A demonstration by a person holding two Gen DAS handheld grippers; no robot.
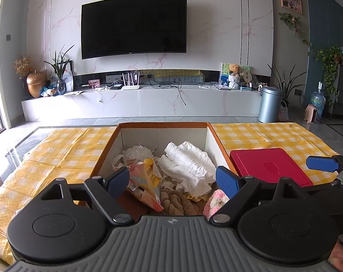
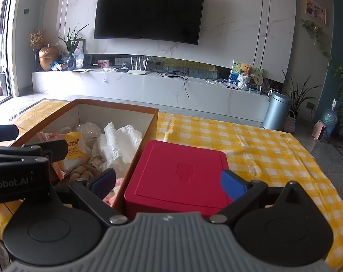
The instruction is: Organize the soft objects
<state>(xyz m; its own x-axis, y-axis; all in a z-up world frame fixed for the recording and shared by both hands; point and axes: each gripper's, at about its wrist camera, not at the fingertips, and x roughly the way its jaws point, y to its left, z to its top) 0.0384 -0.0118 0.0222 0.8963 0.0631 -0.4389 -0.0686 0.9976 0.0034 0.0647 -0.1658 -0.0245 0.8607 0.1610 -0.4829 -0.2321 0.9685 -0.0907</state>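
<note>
The left tool (image 1: 172, 180) hangs over the near end of the cardboard box (image 1: 108, 149), its blue fingers (image 1: 227, 181) spread wide with nothing between them. Below it, inside the box, lie a pink and white knitted piece (image 1: 213, 202) at the near right corner, a brown braided plush (image 1: 178, 201) beside it, a pink and yellow snack bag (image 1: 146, 176) toward the left, crumpled white cloth (image 1: 189, 165) in the middle and clear plastic (image 1: 137, 151) at the far left. The box walls stand upright all round, and its far half has bare floor.

The right tool (image 2: 169, 183) is just as widely parted and empty, hovering over the near edge of a red lidded box (image 2: 178, 174). That red box sits touching the cardboard box's right wall (image 2: 137, 154). To the right of it and beyond, the yellow checked cloth (image 2: 262, 149) covering the counter lies open, wrinkled but free of things up to its far edge. Past the counter come grey floor (image 2: 216, 113) and a white TV bench (image 2: 148, 88).
</note>
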